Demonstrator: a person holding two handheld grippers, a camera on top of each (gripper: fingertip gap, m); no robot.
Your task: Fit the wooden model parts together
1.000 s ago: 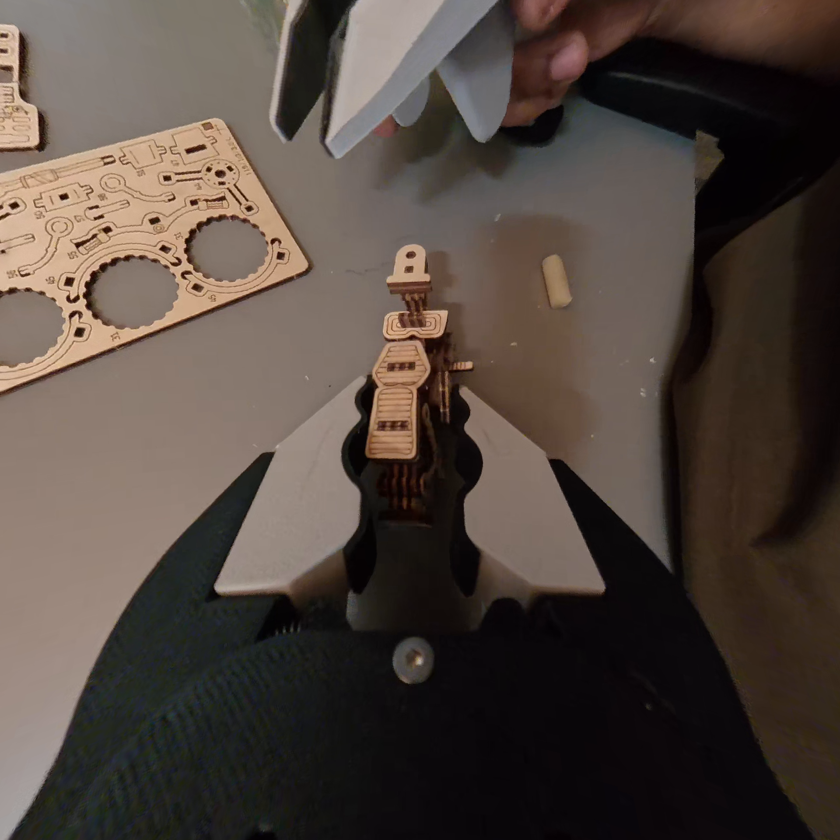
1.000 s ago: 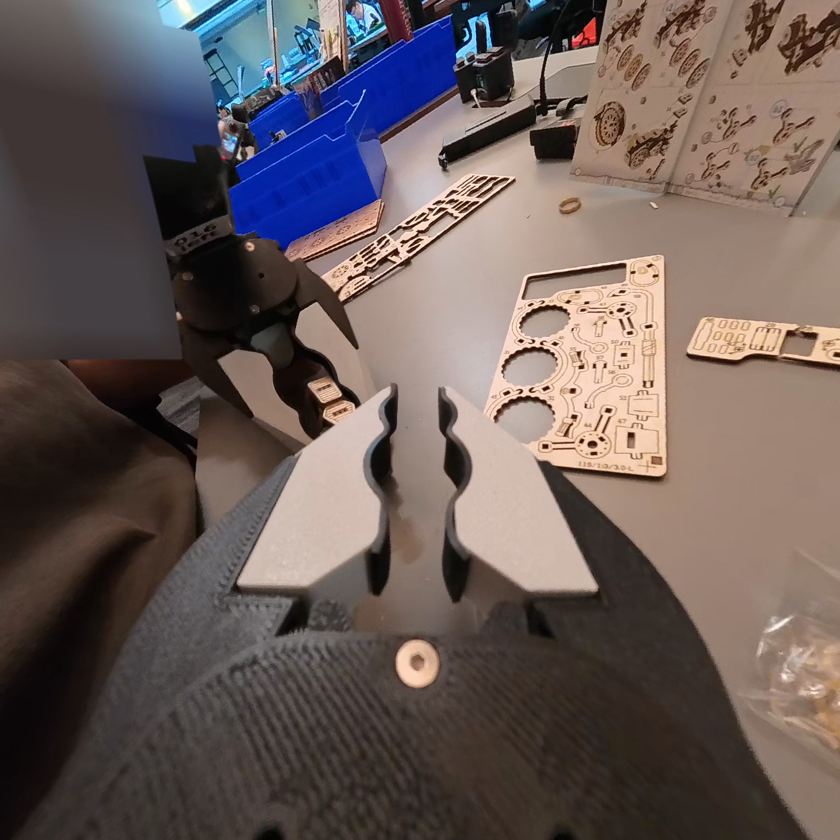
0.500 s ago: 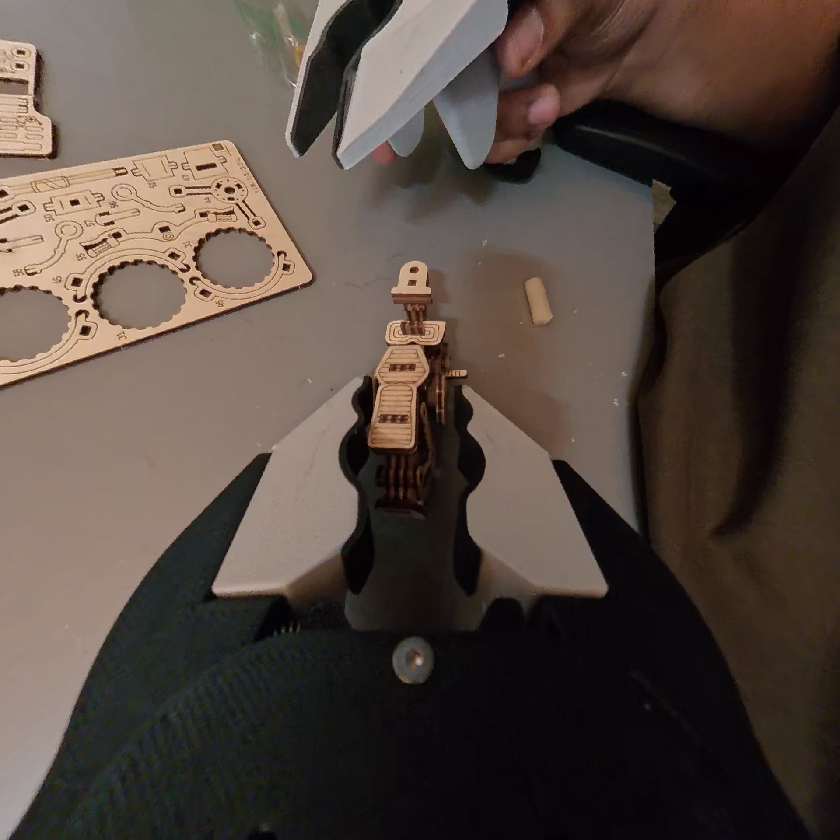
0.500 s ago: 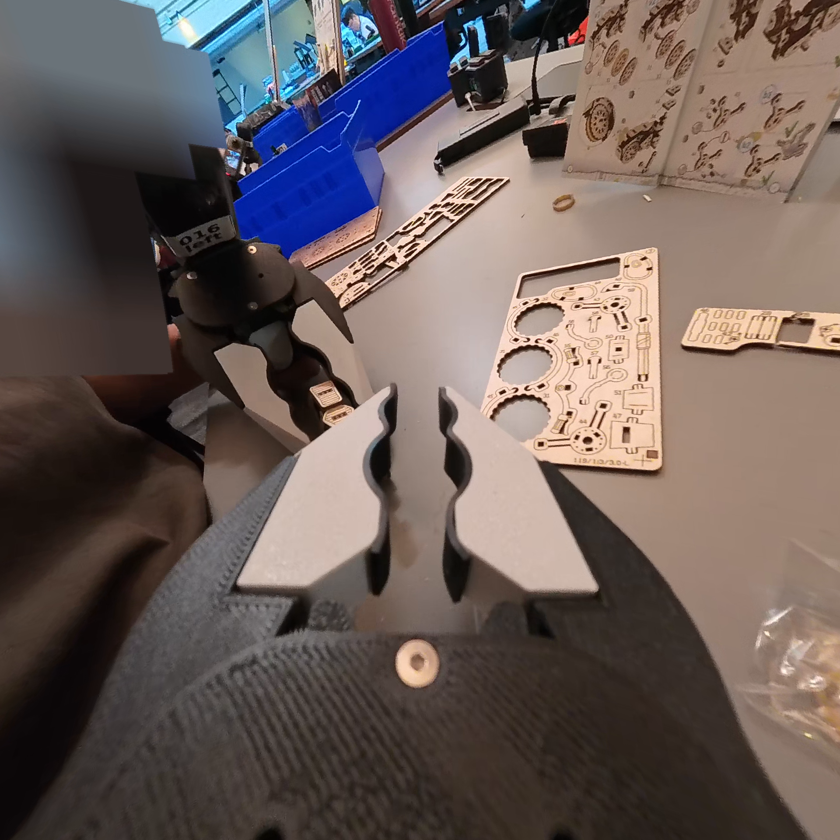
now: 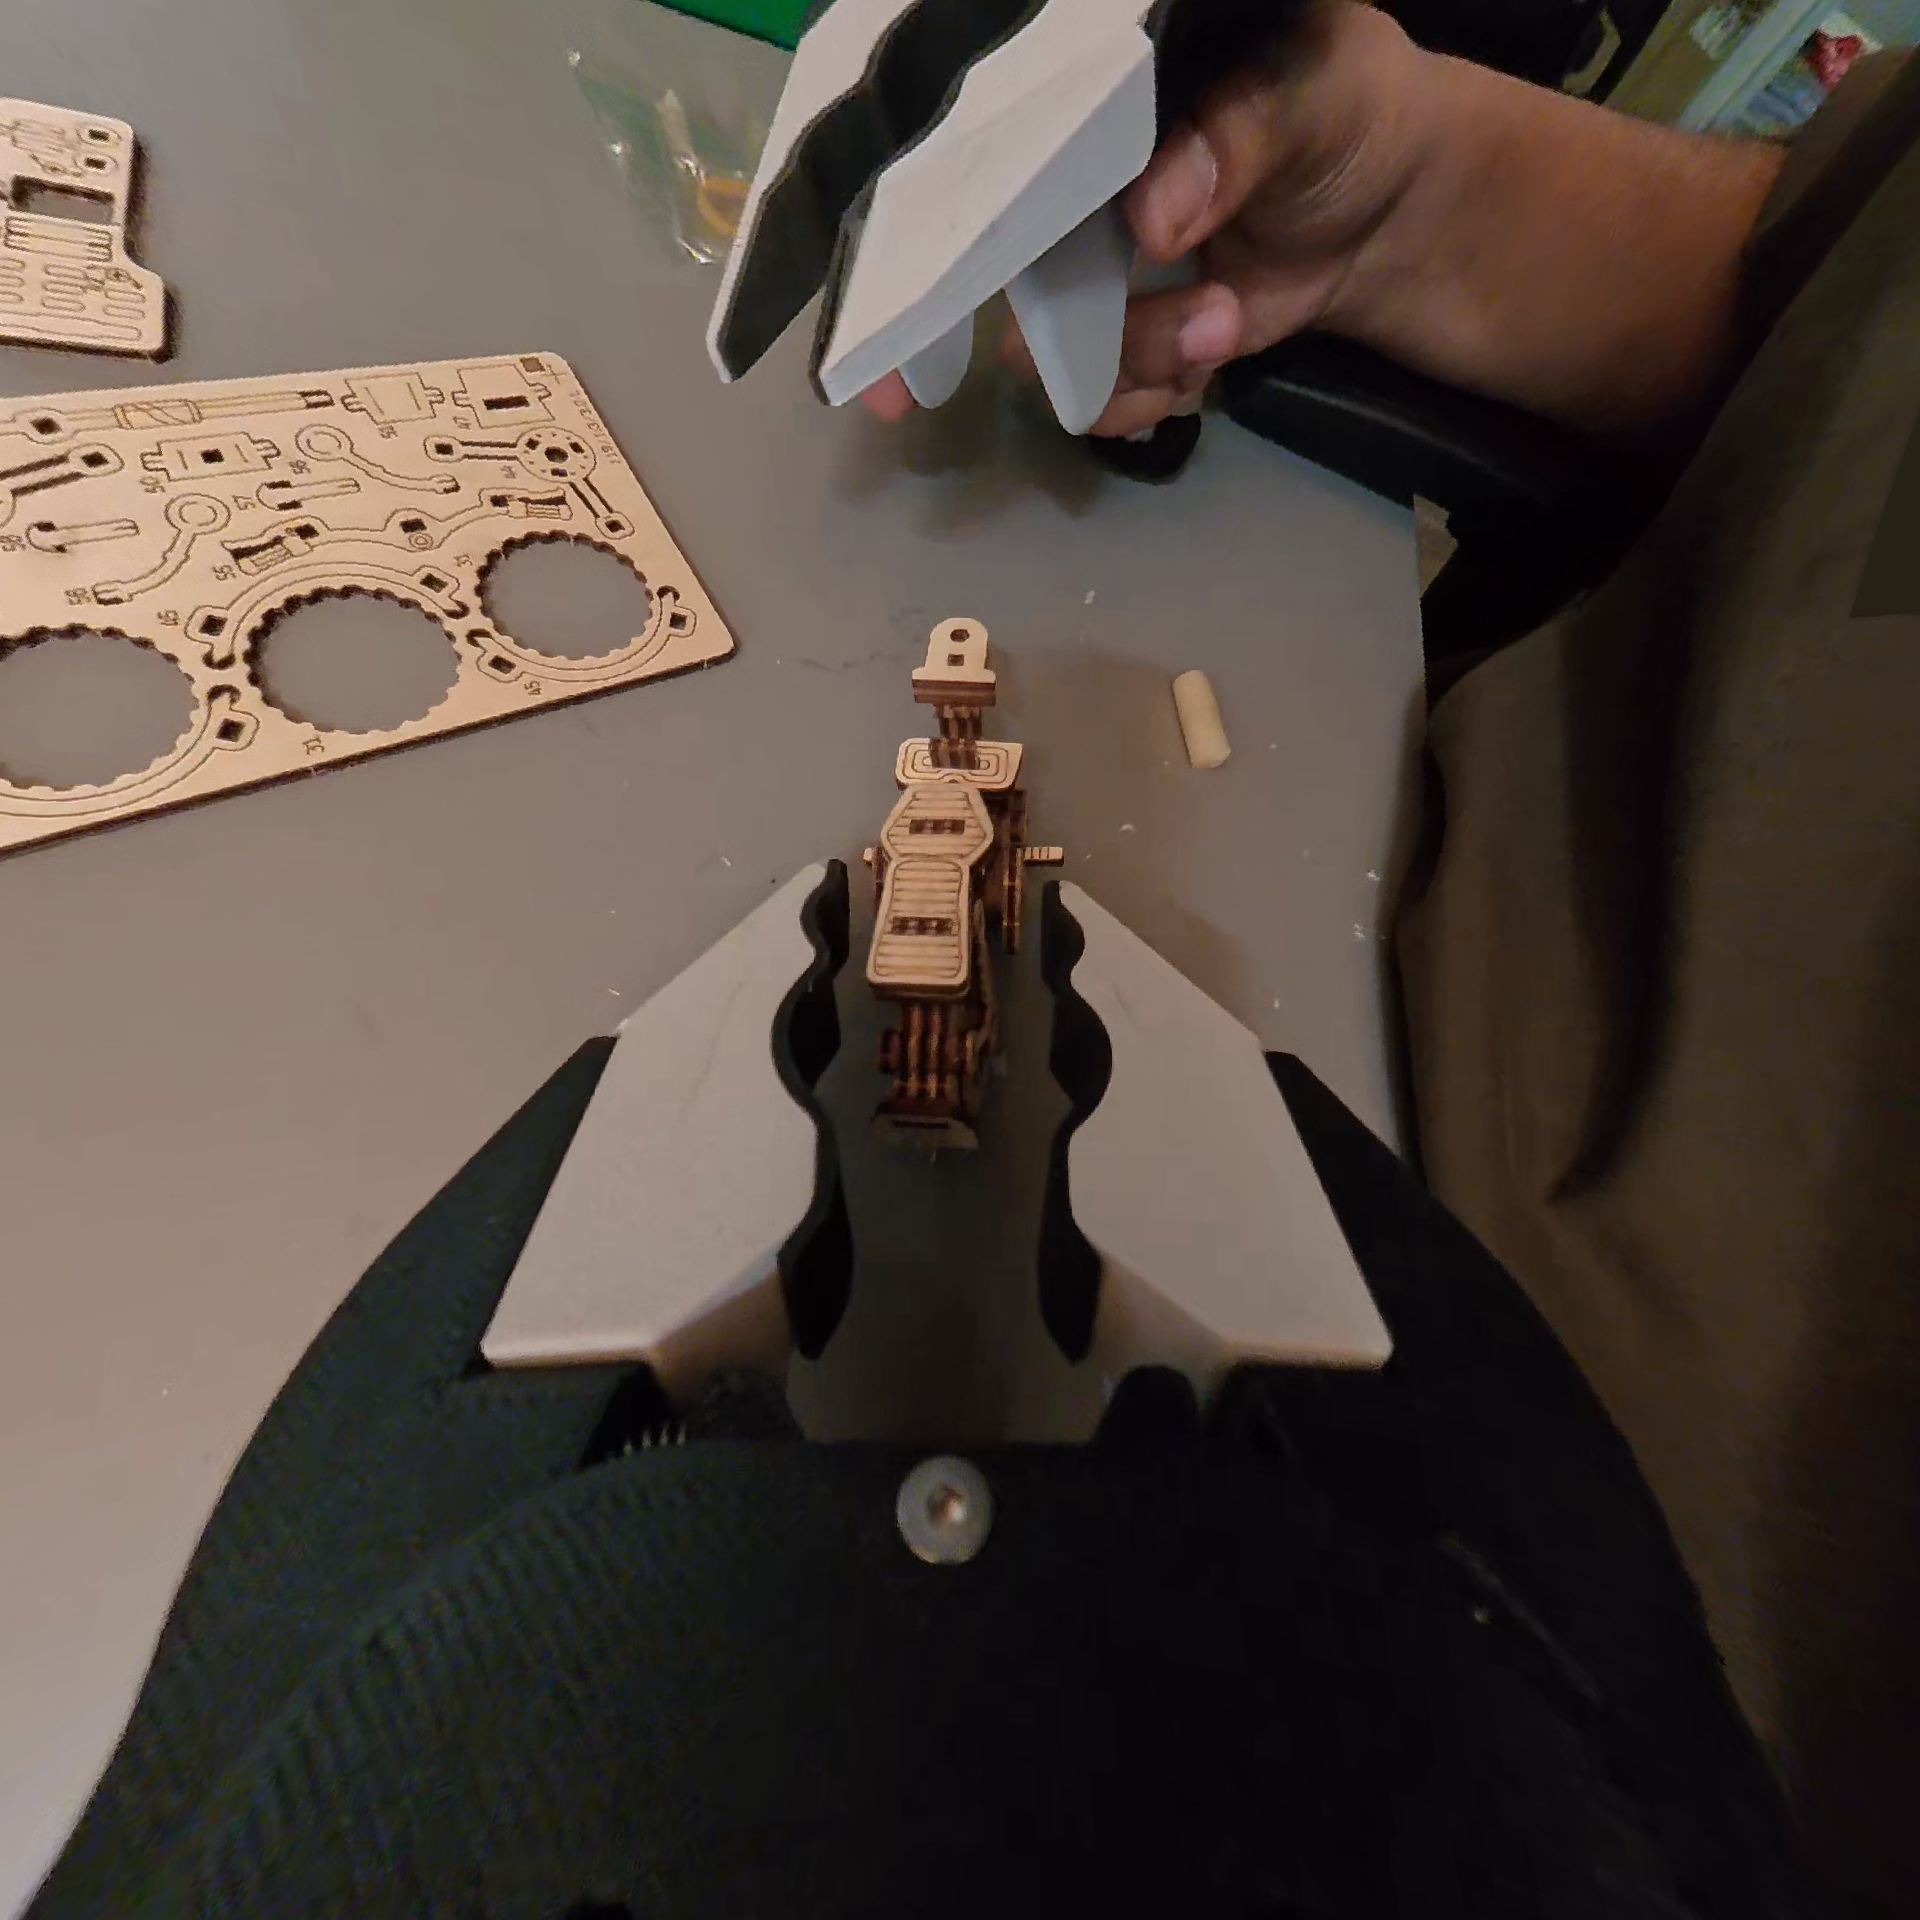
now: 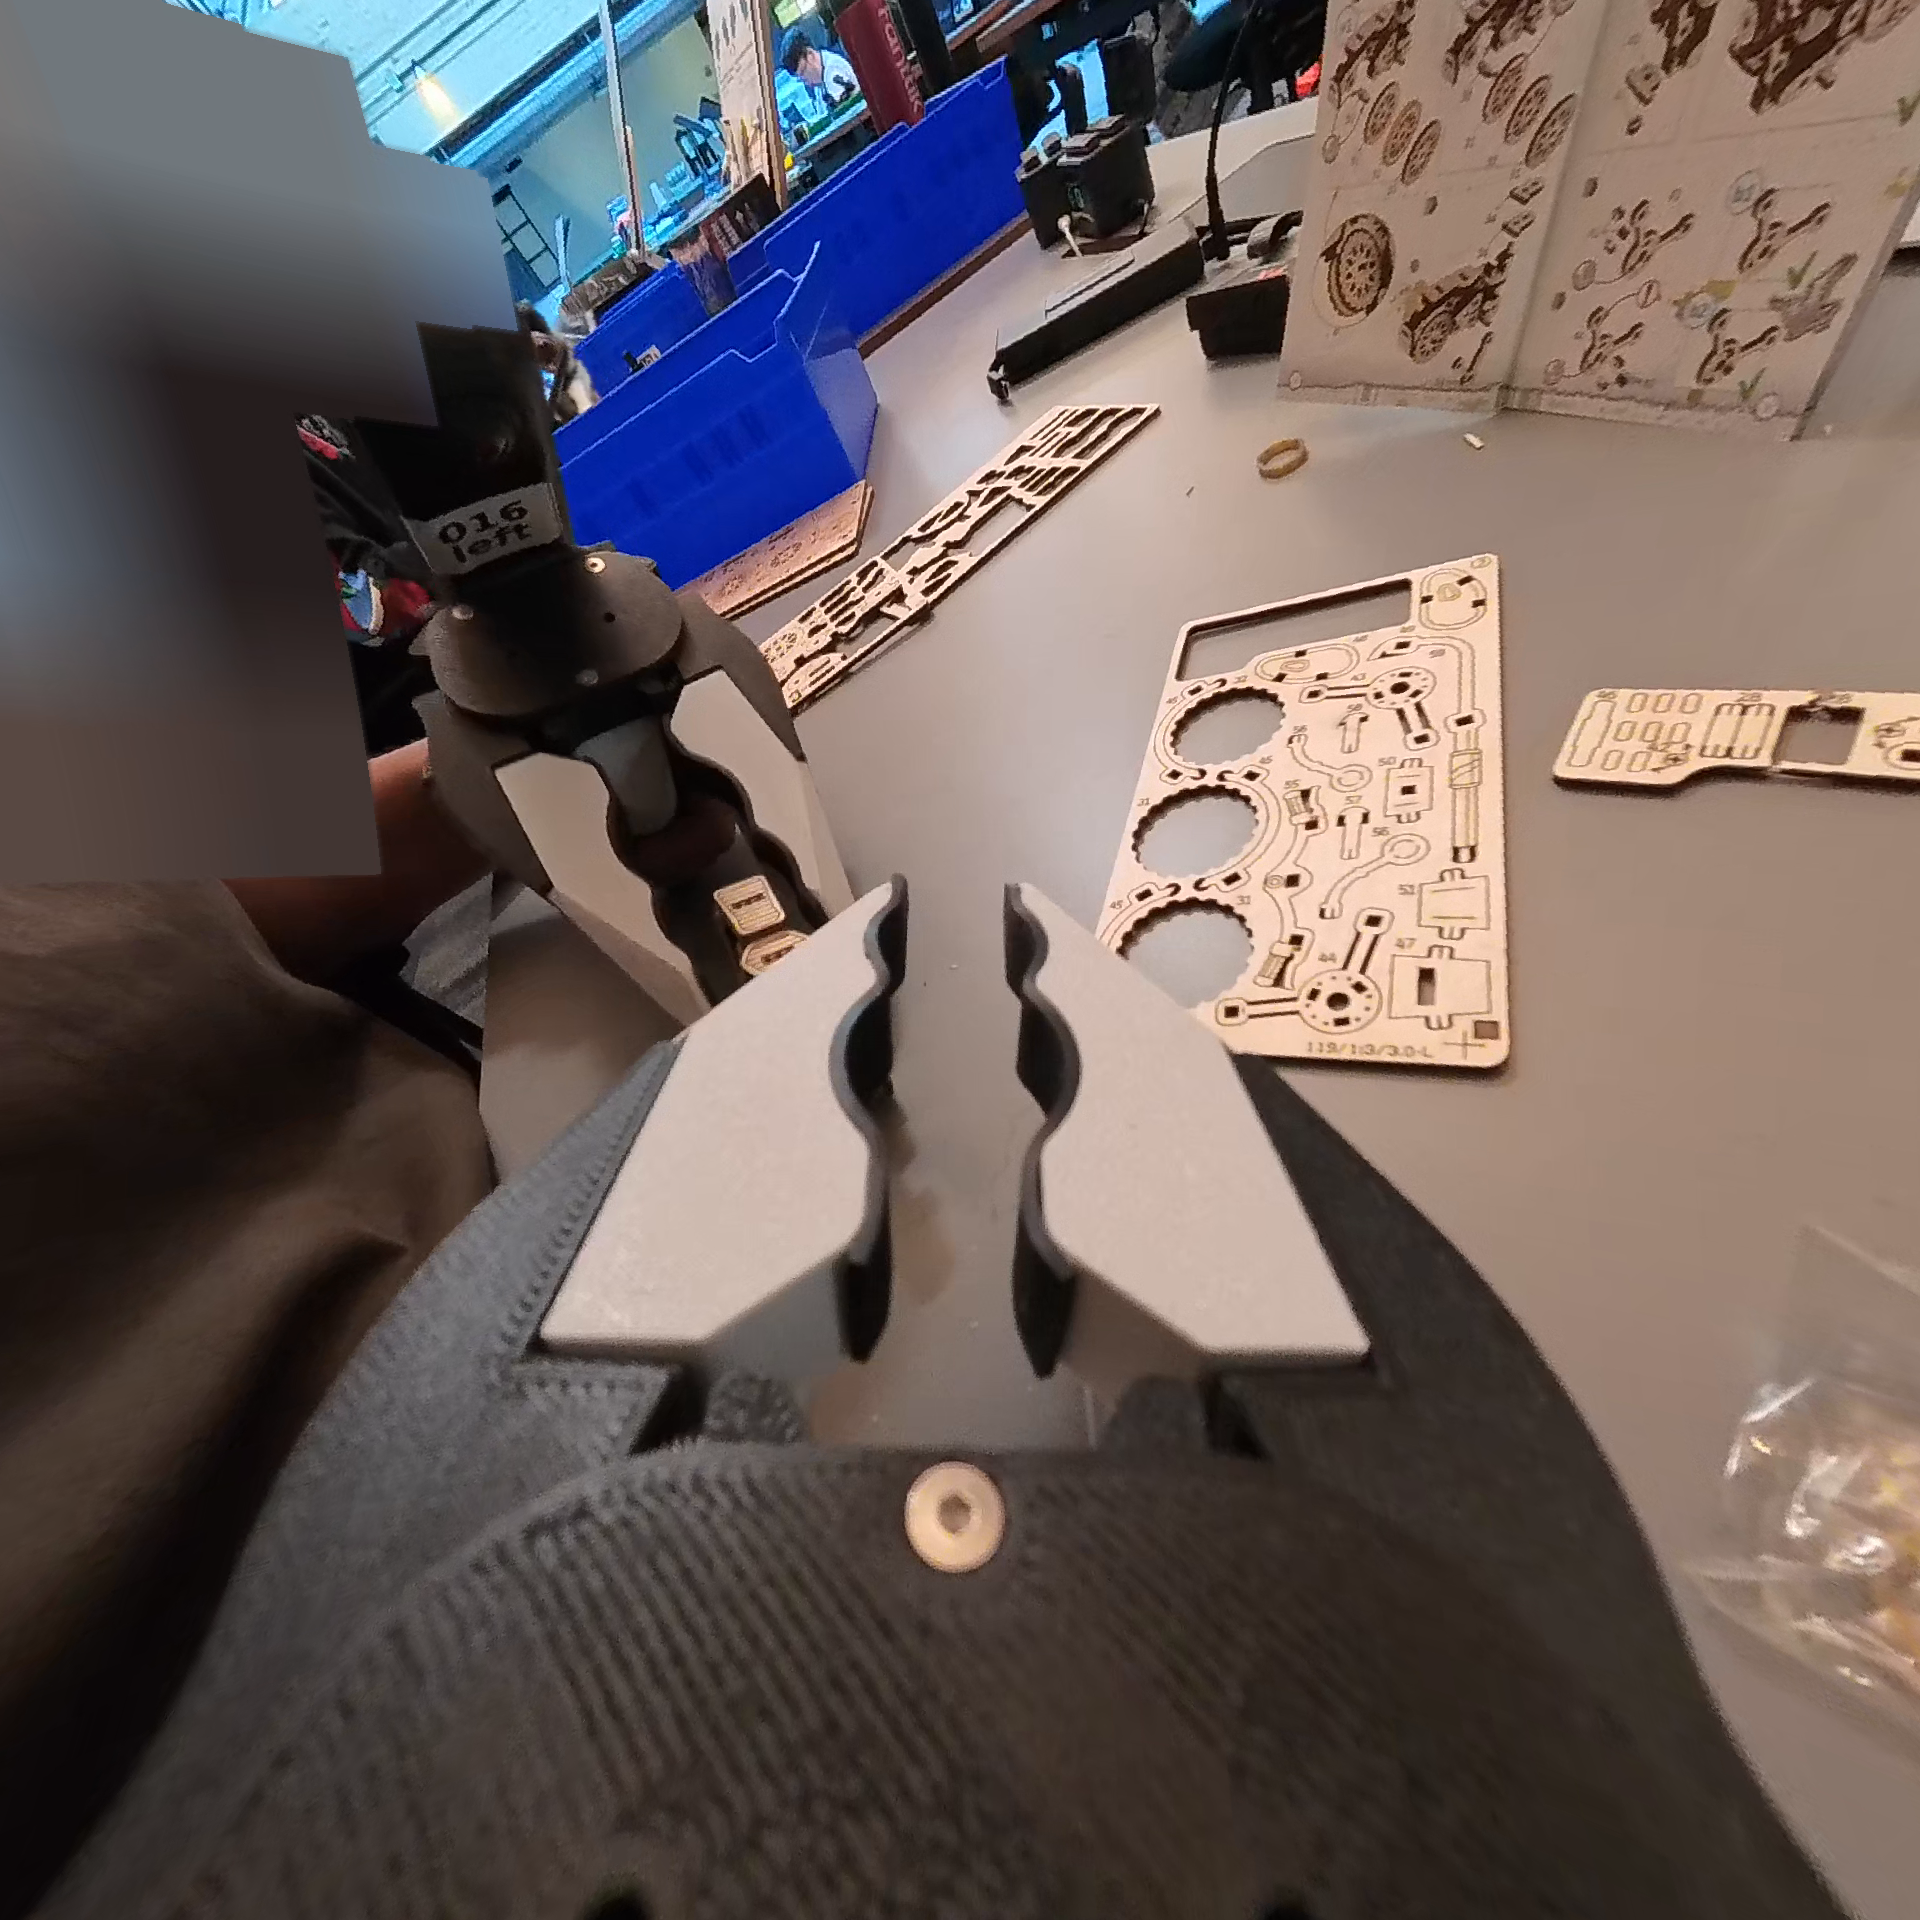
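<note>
A small, partly built wooden model (image 5: 930, 914) stands on the grey table (image 5: 416, 1039) between the fingers of my left gripper (image 5: 935, 883). The jaws are spread, with a gap on each side of the model, so nothing is gripped. In the right wrist view the model (image 6: 753, 914) shows between the left gripper's fingers (image 6: 582, 862). My right gripper (image 6: 954, 894) is empty, its jaws a narrow gap apart. In the left wrist view it (image 5: 779, 374) hovers above the table beyond the model, held by a hand (image 5: 1403, 208).
A punched wooden part sheet (image 5: 343, 582) lies left of the model, with a smaller sheet (image 5: 62, 260) beyond it. A cream peg (image 5: 1202, 719) lies near the table's right edge. A plastic bag (image 6: 1829, 1507), a long sheet (image 6: 966, 540), blue bins (image 6: 748, 416) and an instruction sheet (image 6: 1600, 208) are nearby. Tip to tip, the grippers are about 9 cm apart. My left gripper's tips are some 8 cm from the cream peg (image 5: 1202, 719).
My left gripper's jaws have spread and let go of the wooden model, which now stands free between them. The right gripper has come closer in the left wrist view.
</note>
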